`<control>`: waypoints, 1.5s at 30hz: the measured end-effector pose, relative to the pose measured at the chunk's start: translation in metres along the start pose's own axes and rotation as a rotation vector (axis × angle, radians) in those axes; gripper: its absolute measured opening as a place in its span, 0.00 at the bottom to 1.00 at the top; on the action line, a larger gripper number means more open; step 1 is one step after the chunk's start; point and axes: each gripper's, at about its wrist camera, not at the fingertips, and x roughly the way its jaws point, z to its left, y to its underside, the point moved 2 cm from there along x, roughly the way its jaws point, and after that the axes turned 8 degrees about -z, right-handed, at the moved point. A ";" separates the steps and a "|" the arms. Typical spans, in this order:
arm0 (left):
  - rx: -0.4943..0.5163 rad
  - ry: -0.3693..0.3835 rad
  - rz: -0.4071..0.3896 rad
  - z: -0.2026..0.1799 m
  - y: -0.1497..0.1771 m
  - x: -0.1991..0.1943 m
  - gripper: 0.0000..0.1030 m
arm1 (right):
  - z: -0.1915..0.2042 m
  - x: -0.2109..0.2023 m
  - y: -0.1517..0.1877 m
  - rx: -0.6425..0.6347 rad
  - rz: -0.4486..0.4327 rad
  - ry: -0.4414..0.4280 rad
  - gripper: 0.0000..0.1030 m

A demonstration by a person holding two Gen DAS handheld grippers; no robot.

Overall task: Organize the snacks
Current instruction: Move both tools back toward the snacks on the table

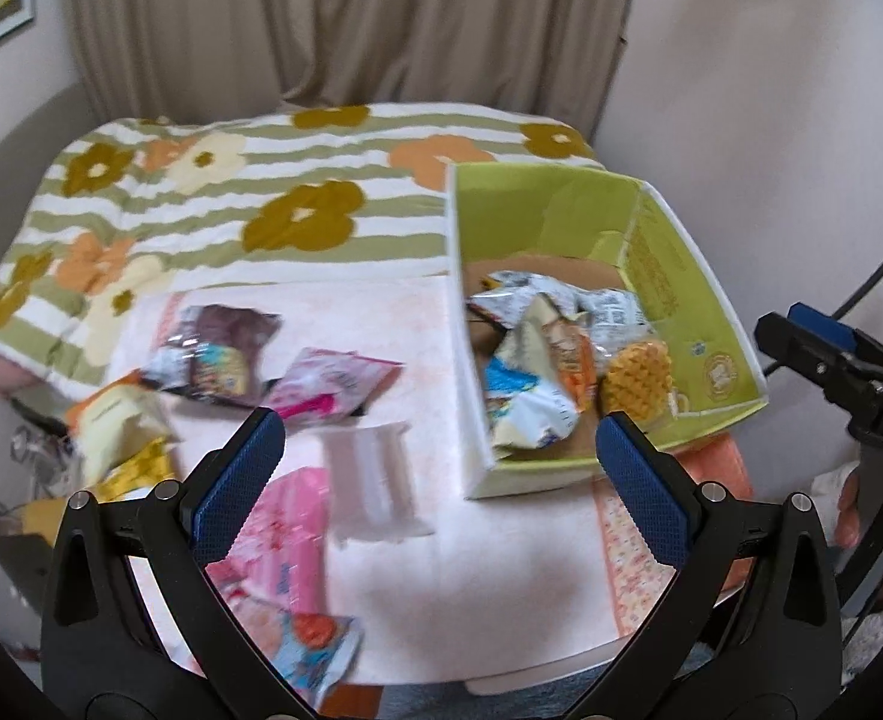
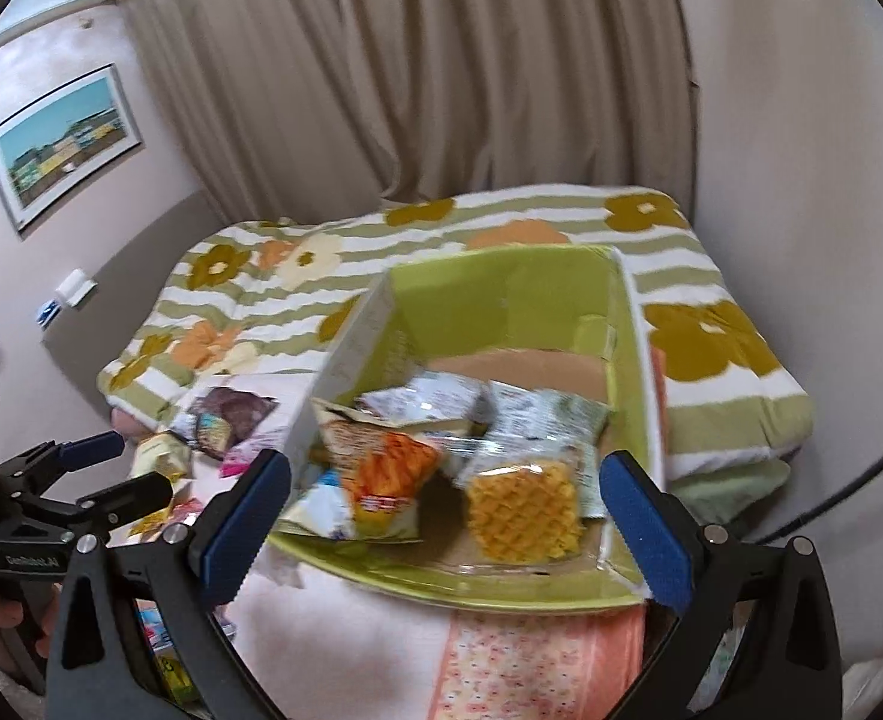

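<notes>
A green cardboard box (image 1: 705, 276) (image 2: 501, 294) stands on the pink table and holds several snack packs, among them a yellow waffle (image 1: 636, 381) (image 2: 522, 510) and an orange pack (image 2: 390, 480). Loose snacks lie on the table's left: a brown pack (image 1: 219, 354), a pink pack (image 1: 333, 384), a yellow pack (image 1: 117, 426), a pink bag (image 1: 285, 546). My left gripper (image 1: 441, 468) is open and empty above the table, left of the box; it also shows in the right wrist view (image 2: 135, 468). My right gripper (image 2: 444, 510) is open and empty over the box's near edge.
A white plastic piece (image 1: 375, 480) lies on the table (image 1: 501, 588) near the left gripper. A bed with a flowered green-striped cover (image 1: 261, 204) lies behind the table. Curtains (image 2: 411, 60) hang behind. A cable (image 1: 879, 264) runs at the right.
</notes>
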 end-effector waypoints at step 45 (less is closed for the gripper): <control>0.489 0.238 0.244 0.261 0.087 0.043 0.93 | 0.258 0.150 0.101 -0.343 0.369 -0.121 1.00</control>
